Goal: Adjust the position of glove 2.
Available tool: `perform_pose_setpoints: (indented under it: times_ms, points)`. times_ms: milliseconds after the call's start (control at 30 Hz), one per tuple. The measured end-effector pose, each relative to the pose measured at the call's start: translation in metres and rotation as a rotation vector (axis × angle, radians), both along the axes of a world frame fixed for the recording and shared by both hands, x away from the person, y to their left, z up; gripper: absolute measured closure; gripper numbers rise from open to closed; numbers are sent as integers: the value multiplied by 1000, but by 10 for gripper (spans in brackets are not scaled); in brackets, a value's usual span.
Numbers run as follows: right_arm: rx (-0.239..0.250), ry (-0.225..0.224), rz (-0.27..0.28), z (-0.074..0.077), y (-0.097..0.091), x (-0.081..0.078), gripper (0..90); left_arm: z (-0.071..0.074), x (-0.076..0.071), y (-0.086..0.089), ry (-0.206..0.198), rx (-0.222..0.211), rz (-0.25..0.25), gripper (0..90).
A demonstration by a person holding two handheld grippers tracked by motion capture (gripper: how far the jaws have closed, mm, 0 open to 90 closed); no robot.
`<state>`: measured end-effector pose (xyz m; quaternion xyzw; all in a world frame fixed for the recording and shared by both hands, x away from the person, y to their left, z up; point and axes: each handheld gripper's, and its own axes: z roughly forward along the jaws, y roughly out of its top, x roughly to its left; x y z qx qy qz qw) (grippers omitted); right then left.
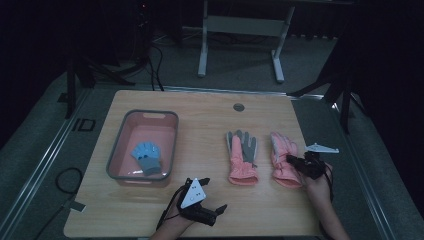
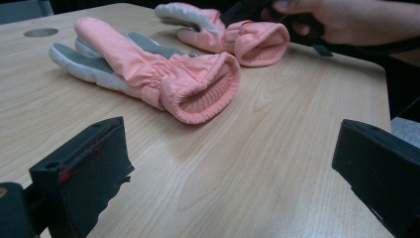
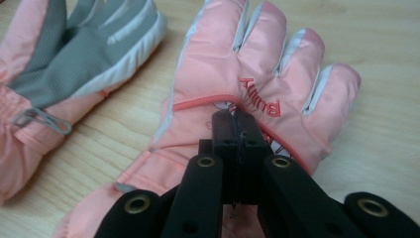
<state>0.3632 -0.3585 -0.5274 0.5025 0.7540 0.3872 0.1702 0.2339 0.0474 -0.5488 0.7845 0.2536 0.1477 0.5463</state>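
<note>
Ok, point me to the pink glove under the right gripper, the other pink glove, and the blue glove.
right pink glove (image 3: 257,64), right gripper view, back of the hand.
left pink glove (image 2: 195,87), left gripper view, cuff.
blue glove (image 1: 146,156), high view, palm, in the pink bin.

Glove under right gripper (image 3: 236,116): pink glove (image 3: 257,74) of matt padded cloth, smooth shell, red stitched lettering, pale piping between fingers. Glove beside it (image 3: 74,54): grey textured palm cloth, white trim, small metal clip at wrist; cuff ribbed knit inside. Table (image 2: 257,163): light wood grain, smooth, faint sheen. Jaws: matt black plastic, brass-coloured rivets.
</note>
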Motion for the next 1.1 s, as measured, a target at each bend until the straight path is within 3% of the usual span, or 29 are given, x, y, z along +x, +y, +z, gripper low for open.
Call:
perform_pose_setpoints:
  times_ms: [133, 267, 433, 567, 700, 900, 1100]
  points:
    - [-4, -22, -13, 23, 3, -5, 897, 1, 1, 1, -1, -3, 15, 13]
    - [29, -48, -14, 52, 11, -11, 897, 1, 1, 2, -5, -8, 26, 13]
    - [36, -84, 29, 86, 36, -19, 896, 2, 1, 3, -12, -8, 54, 13]
    - [39, -85, 38, 105, 61, -22, 896, 3, 2, 4, -21, -3, 75, 13]
    - [37, -81, 38, 109, 89, -24, 896, 4, 0, 4, -35, 2, 84, 13]
    - [47, -40, 54, 101, 125, -22, 895, 4, -1, 3, -42, 3, 88, 13]
    - [-26, -17, 31, 80, 148, -14, 895, 5, -1, 3, -41, 3, 94, 13]
